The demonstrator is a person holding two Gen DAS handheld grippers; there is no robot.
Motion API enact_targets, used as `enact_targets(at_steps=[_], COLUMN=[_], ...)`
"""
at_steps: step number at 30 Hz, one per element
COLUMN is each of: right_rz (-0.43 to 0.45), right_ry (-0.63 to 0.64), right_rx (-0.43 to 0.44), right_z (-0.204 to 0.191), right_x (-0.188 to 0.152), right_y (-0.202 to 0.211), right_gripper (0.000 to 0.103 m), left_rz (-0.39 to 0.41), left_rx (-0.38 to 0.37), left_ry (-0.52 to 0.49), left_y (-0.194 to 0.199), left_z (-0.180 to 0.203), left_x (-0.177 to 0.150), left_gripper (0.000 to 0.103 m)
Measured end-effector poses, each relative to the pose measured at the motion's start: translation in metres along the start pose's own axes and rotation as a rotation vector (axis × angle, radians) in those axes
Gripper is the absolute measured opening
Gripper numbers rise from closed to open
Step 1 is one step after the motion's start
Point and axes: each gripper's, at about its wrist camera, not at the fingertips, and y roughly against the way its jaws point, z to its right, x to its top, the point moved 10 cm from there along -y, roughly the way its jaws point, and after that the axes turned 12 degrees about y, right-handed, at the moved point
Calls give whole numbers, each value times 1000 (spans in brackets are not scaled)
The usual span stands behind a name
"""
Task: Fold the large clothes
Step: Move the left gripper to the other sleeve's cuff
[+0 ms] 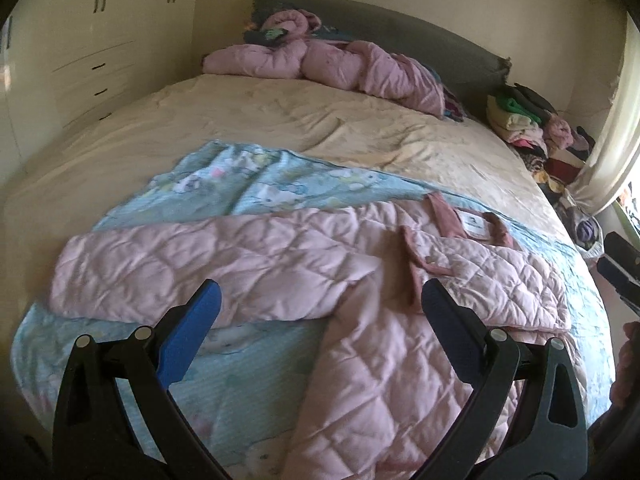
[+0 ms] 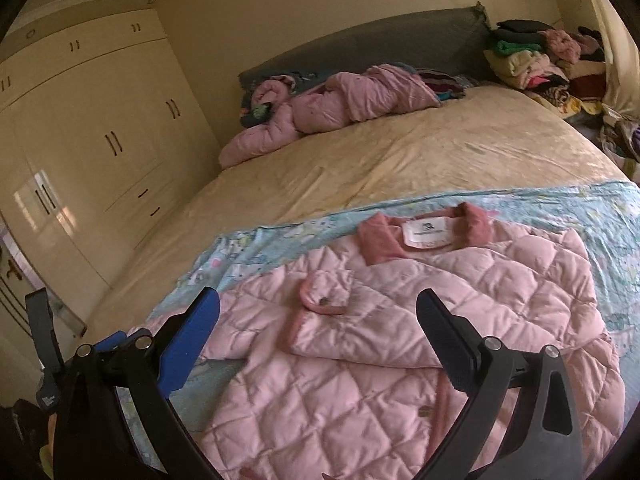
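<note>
A pink quilted jacket lies flat on a light blue patterned sheet at the near end of the bed. Its left sleeve stretches out to the left; the other sleeve is folded across the chest with its cuff up. The darker pink collar and white label point toward the headboard. My left gripper is open and empty above the jacket's lower left part. My right gripper is open and empty above the folded sleeve. The right gripper also shows at the left wrist view's right edge.
Another crumpled pink quilted garment lies by the grey headboard. A pile of mixed clothes sits at the bed's far right corner. Cream wardrobes stand along the left. The yellow bedspread covers the middle.
</note>
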Motion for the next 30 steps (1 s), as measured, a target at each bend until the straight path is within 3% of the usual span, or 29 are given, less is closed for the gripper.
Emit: enact_targets(at_steps=[16,30], right_rz=[-20,-73], right_ry=[89,165], right_rx=[45,85], right_z=[-68,-117], right_x=[8,-6], right_y=[-23,-63], right_gripper=[98,98], left_rz=[24,-6], left_rx=[59,119], left_ry=[132,228], left_y=[13,-3], left_z=[-86,-145], left_x=[11,6], left_gripper=[94,94])
